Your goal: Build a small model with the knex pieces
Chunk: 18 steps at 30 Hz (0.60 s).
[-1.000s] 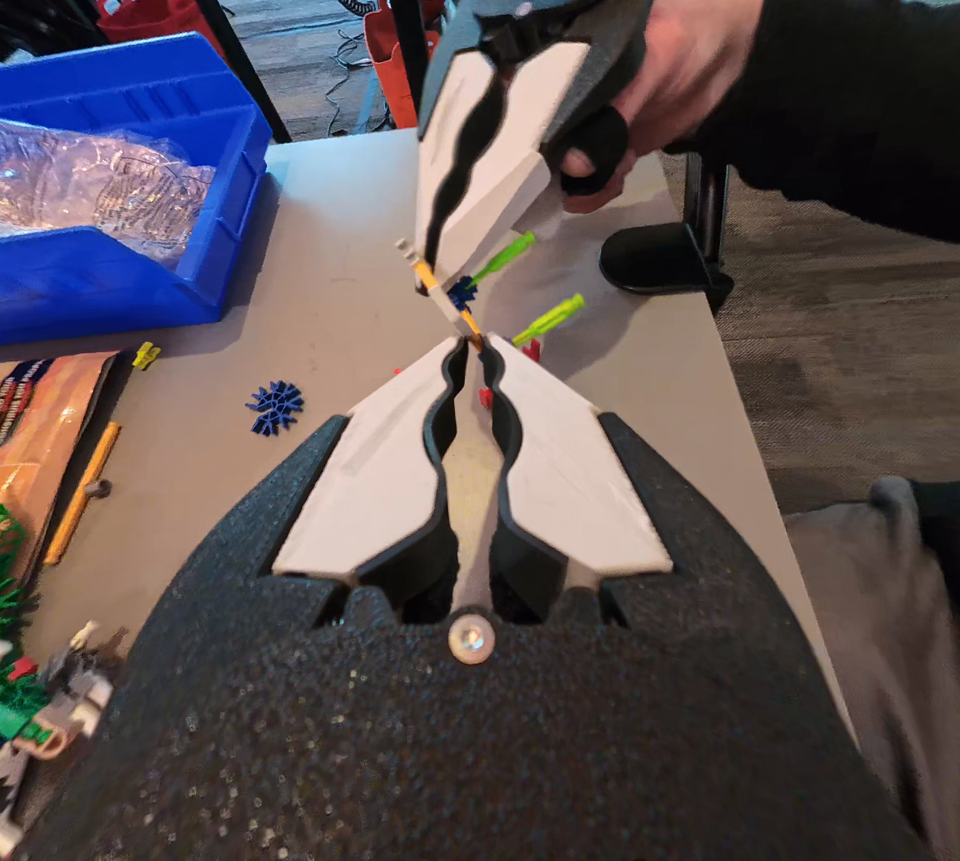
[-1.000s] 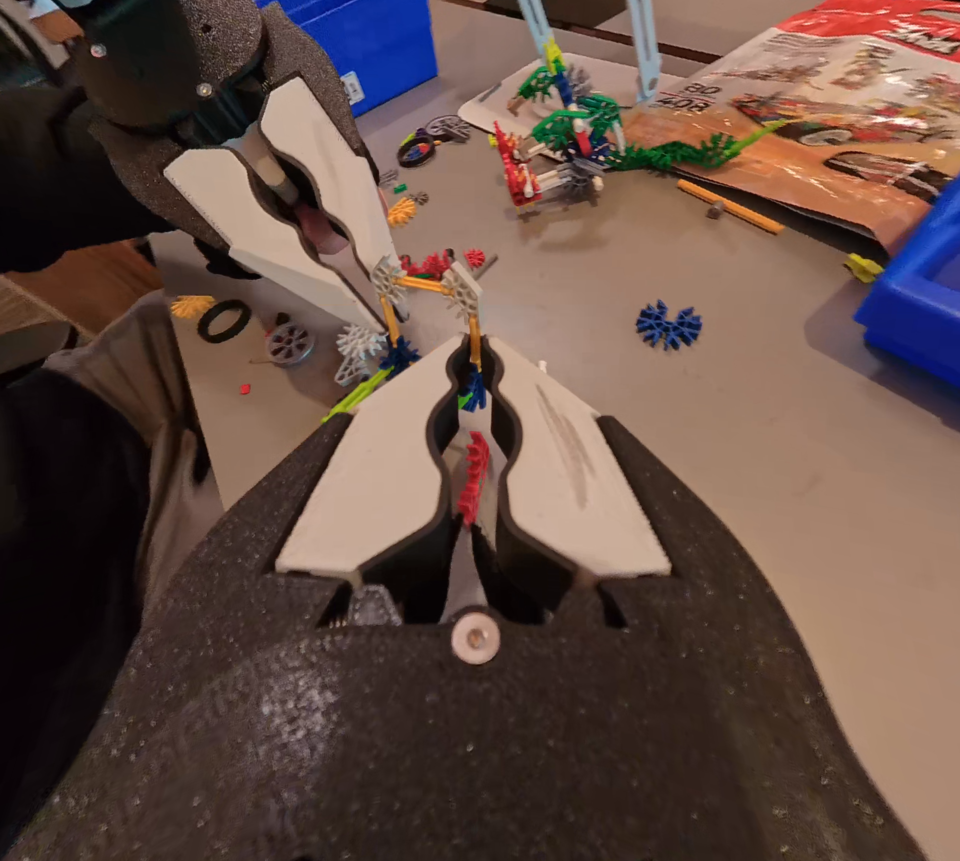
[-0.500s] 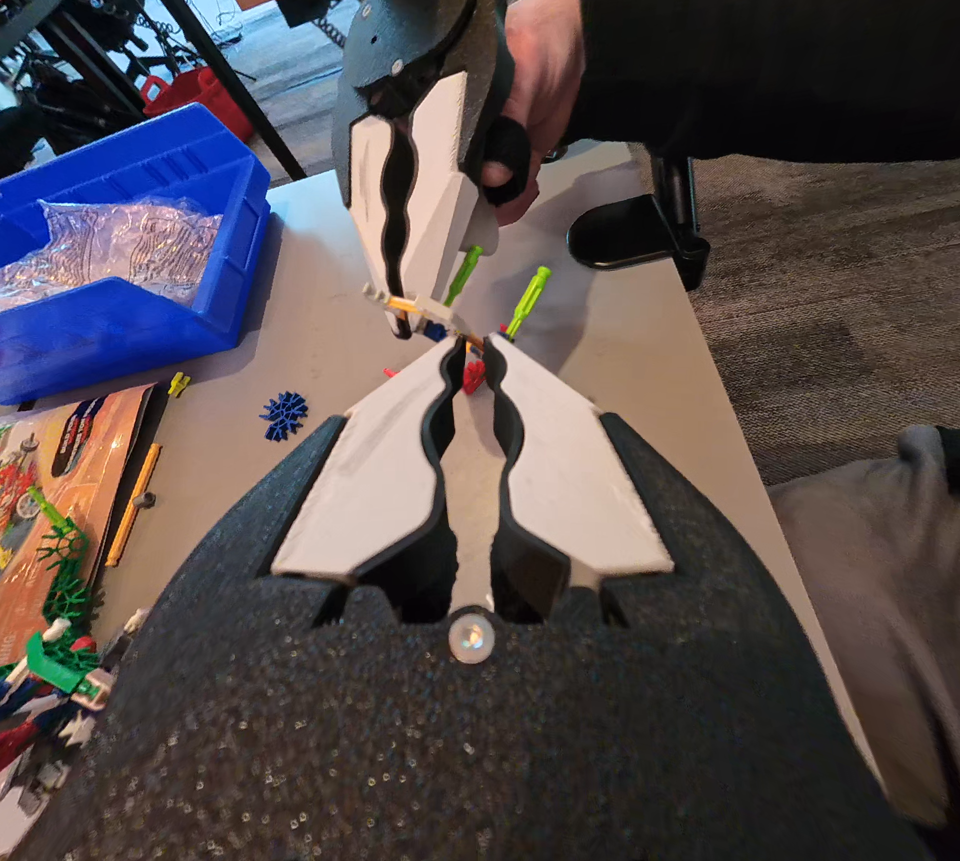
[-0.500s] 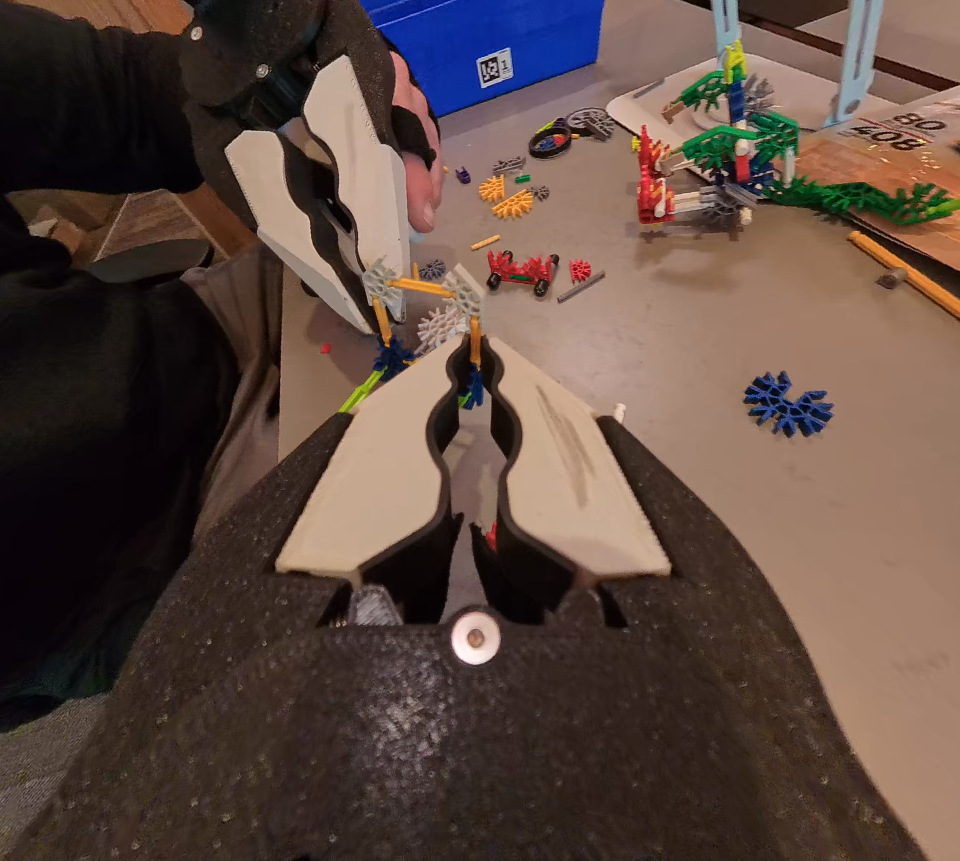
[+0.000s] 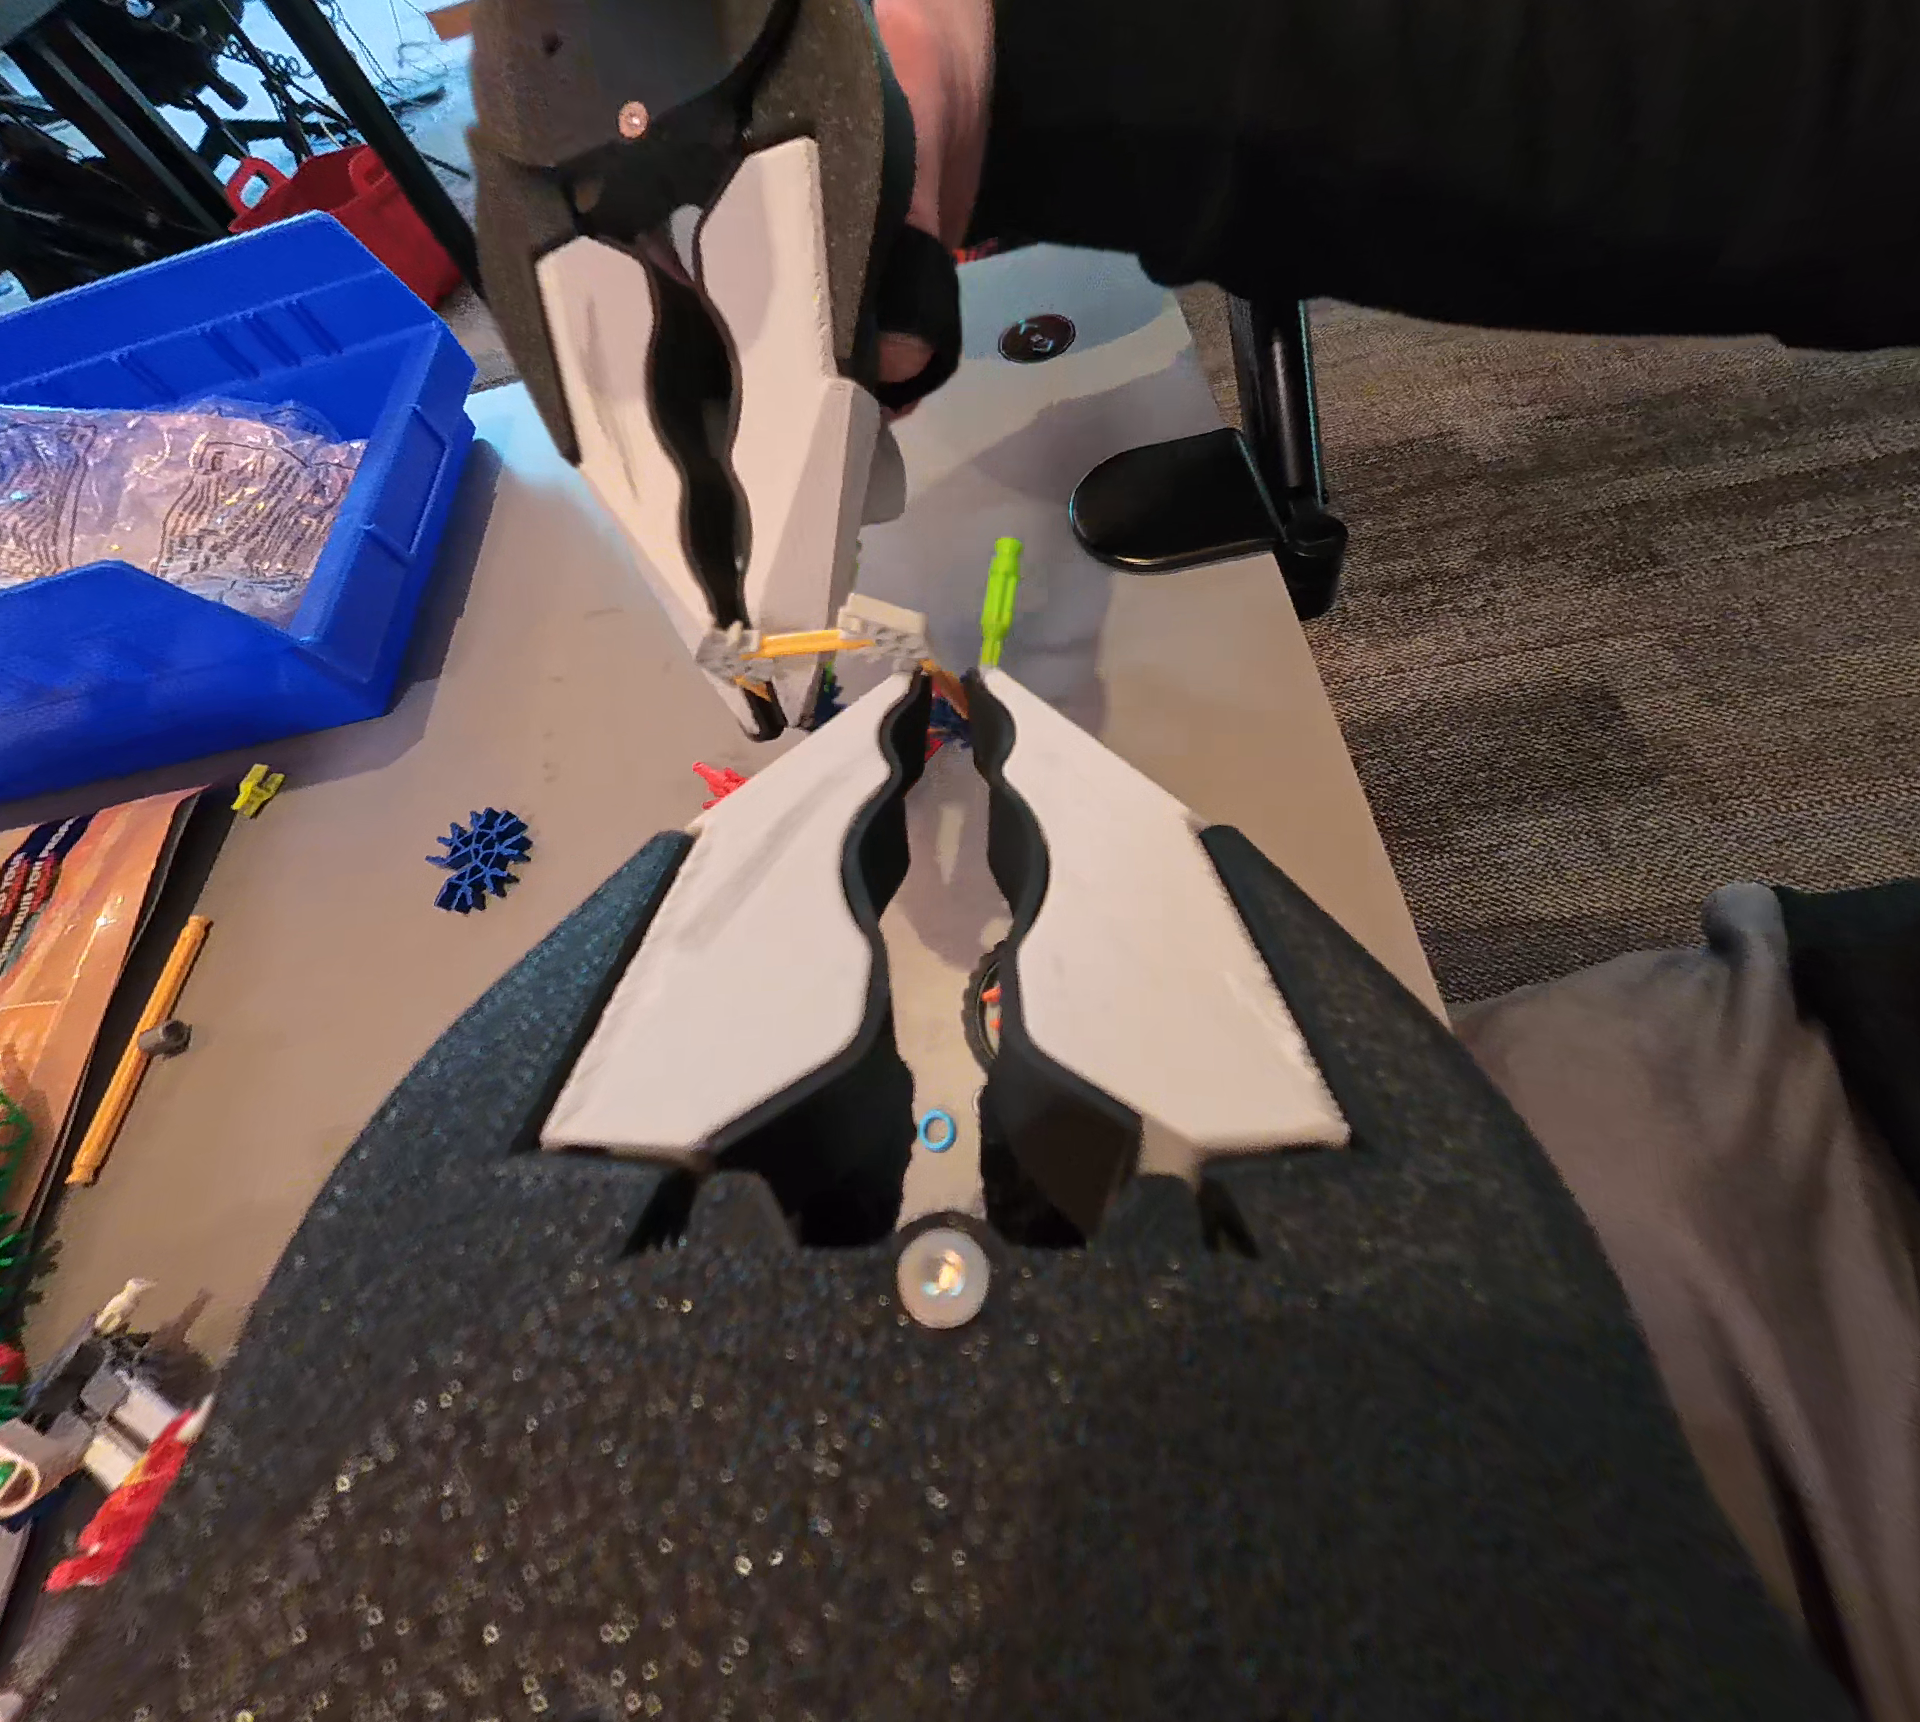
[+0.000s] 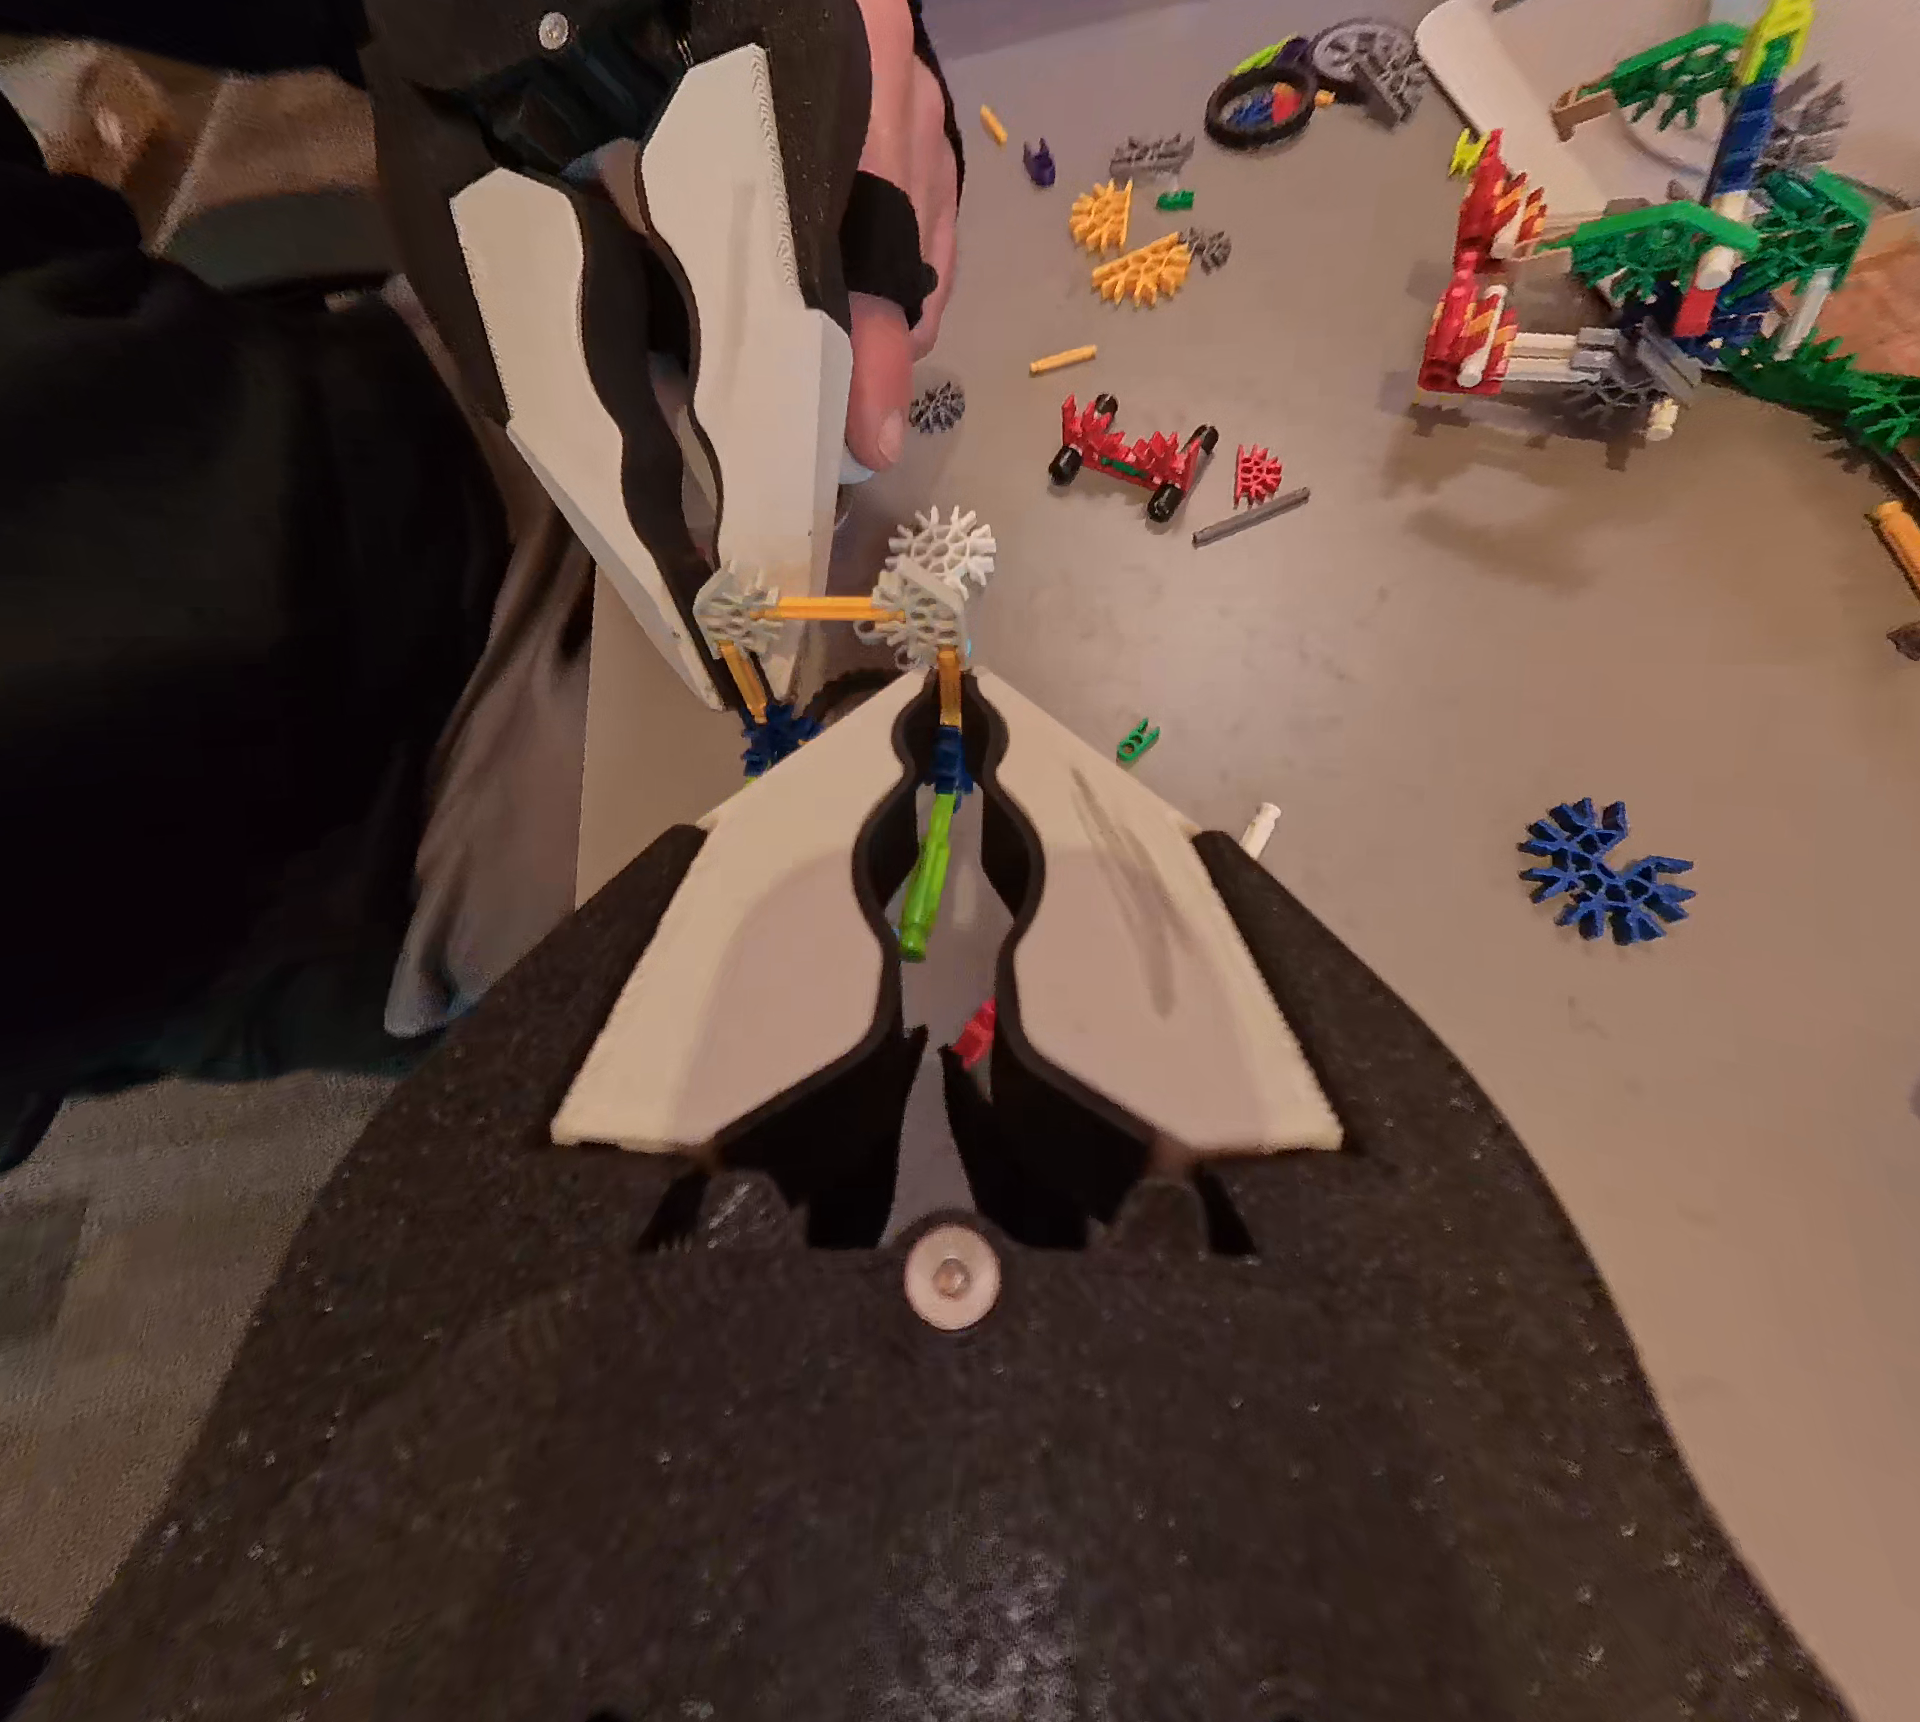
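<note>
A small rod-and-connector assembly [image 5: 795, 642] hangs between both grippers above the grey table [image 5: 1195, 737]. It has two pale connectors joined by a yellow rod [image 6: 821, 607]. Yellow rods run down from them to blue connectors [image 6: 951, 763] and lime green rods [image 6: 930, 872]. My left gripper [image 5: 942, 683] is shut on one yellow leg. It also shows in the right wrist view [image 6: 758, 696]. My right gripper [image 6: 948, 680] is shut on the other yellow leg, with the blue connector and green rod between its fingers. It comes down from above in the left wrist view [image 5: 774, 722].
A blue bin [image 5: 208, 529] holding a clear bag stands at the left. Loose blue connector [image 6: 1605, 872], white connector [image 6: 945, 545], yellow connectors [image 6: 1132, 249], small red car [image 6: 1132, 457] and a large green-red model [image 6: 1662, 270] lie on the table. A black clamp [image 5: 1195, 509] grips the table's edge. There is about 4 cm between the tips of the two grippers.
Both grippers have kept hold of the assembly and turned it. The yellow cross rod now lies level in both views. The green rod points upward in the left wrist view.
</note>
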Each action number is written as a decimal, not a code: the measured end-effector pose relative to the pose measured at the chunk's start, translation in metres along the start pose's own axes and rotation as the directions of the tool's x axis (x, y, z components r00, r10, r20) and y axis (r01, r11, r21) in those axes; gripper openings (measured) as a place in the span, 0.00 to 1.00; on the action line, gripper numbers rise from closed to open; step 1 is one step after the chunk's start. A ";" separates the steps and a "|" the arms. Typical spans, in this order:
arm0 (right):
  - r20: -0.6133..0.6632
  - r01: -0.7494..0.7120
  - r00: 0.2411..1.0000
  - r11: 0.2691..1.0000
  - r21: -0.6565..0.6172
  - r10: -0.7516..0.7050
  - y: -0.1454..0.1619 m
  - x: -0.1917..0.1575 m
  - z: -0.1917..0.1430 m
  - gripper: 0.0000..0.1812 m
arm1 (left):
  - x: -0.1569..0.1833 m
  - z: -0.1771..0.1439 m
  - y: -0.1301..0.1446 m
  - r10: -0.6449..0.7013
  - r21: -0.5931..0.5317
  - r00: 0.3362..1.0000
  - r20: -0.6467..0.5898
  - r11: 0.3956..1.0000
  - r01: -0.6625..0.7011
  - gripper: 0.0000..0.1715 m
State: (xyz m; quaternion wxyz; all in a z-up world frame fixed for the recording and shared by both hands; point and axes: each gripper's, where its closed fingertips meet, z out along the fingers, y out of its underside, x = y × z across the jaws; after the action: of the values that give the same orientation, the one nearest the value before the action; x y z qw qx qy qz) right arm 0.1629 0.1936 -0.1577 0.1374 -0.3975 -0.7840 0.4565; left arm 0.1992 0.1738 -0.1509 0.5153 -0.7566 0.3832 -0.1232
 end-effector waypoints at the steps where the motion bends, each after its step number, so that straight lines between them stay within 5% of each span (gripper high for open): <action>1: 0.004 0.015 1.000 0.999 -0.036 -0.014 0.000 0.000 0.001 0.01 | 0.001 0.001 0.000 -0.003 0.003 1.000 0.001 1.000 0.003 0.03; 12: 0.058 0.113 0.994 0.884 -0.454 -0.097 0.019 -0.004 0.013 0.01 | 0.005 0.011 0.014 0.035 -0.029 0.998 0.059 0.999 -0.033 0.01; 18: 0.062 0.138 0.990 0.829 -0.542 -0.125 0.023 -0.003 0.015 0.01 | 0.005 0.012 0.016 0.024 -0.026 0.998 0.057 0.999 -0.022 0.02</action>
State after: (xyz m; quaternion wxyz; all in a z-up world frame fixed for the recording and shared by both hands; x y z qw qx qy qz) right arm 0.1677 0.1886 -0.1846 0.0403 -0.3597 -0.9085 0.2089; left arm 0.2026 0.1752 -0.1709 0.5178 -0.7619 0.3784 -0.0905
